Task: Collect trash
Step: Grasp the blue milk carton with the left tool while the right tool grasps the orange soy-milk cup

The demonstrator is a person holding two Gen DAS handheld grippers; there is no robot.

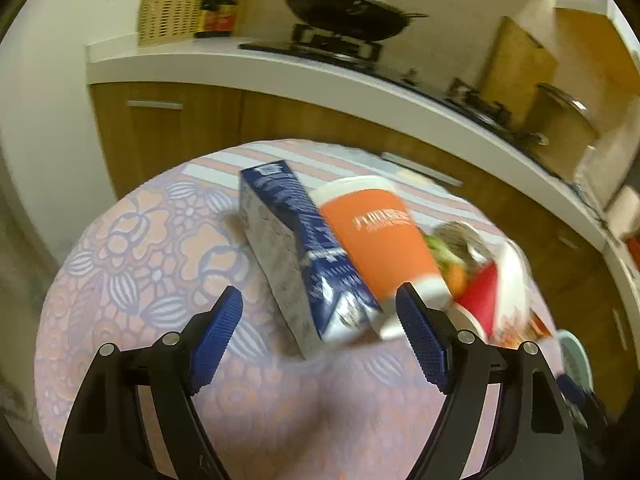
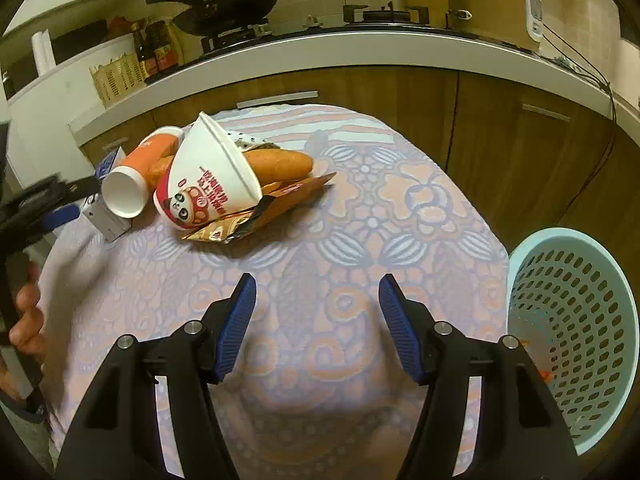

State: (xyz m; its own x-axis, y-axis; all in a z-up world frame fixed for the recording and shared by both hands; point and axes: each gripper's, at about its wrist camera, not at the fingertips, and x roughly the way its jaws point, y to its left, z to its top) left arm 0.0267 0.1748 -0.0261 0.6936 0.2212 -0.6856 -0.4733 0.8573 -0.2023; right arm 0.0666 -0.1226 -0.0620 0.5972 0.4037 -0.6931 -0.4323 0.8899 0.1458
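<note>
A pile of trash lies on the round table with a floral cloth (image 2: 360, 240). In the left wrist view a blue and white carton (image 1: 304, 256) lies on its side beside a tipped orange paper cup (image 1: 380, 244). My left gripper (image 1: 320, 308) is open, just short of the carton's near end. In the right wrist view the orange cup (image 2: 136, 176), a tipped white and red paper bowl (image 2: 212, 176), a bread roll (image 2: 280, 164) and an orange foil wrapper (image 2: 272, 208) lie together. My right gripper (image 2: 316, 304) is open and empty over bare cloth, well short of the pile.
A light blue perforated basket (image 2: 576, 320) stands at the table's right edge. Wooden cabinets and a white counter (image 2: 360, 56) with a wok, bottles, a wicker basket and a pot run behind the table. The other hand-held gripper shows at the left edge (image 2: 36, 208).
</note>
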